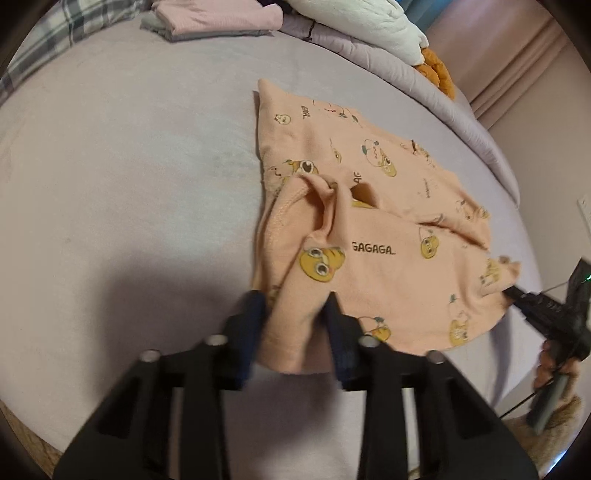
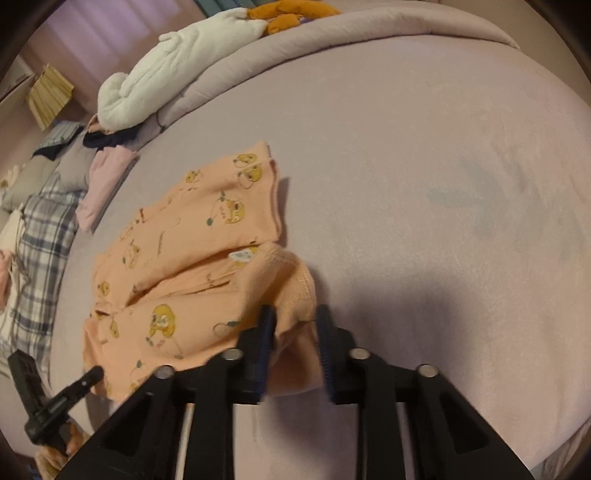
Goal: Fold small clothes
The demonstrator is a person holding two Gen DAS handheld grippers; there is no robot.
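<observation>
A small peach garment printed with yellow cartoon faces lies partly folded on the lilac bed sheet. It also shows in the right wrist view. My left gripper has its fingers either side of the near left edge of the cloth, which passes between them. My right gripper stands the same way on the opposite near corner, cloth between its fingers. The right gripper shows at the right edge of the left wrist view, touching the cloth corner. The left gripper's tip shows low left in the right wrist view.
Folded pink and grey clothes lie at the far side of the bed. A white plush and an orange toy rest on the rolled lilac duvet. A plaid cloth lies at the left.
</observation>
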